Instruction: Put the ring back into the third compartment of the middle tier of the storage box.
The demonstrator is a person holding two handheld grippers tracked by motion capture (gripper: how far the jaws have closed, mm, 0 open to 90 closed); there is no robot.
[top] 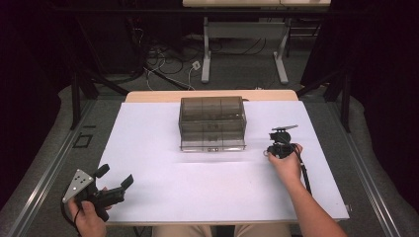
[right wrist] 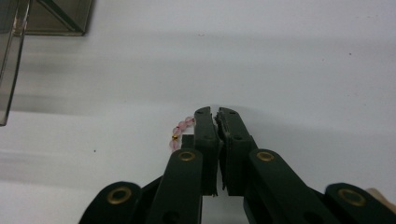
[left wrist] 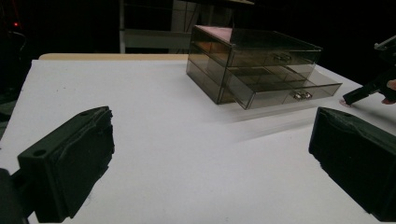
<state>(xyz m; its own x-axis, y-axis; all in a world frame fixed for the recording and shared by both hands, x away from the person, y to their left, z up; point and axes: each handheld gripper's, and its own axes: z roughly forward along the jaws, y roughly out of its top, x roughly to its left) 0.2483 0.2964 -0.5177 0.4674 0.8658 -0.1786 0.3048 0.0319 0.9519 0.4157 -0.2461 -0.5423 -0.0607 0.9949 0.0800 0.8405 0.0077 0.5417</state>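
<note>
A pink bead string (right wrist: 180, 132) with one gold bead curls beside the right hand-held gripper (right wrist: 217, 116).

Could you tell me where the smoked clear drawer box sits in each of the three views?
High view: drawer box at the table's centre, toward the far edge.
Left gripper view: upper right of centre, lower drawer pulled out.
Right gripper view: top left corner, cut off by the frame.
Shared landmark: the right claw, shut on a bead string, just right of the box.
</note>
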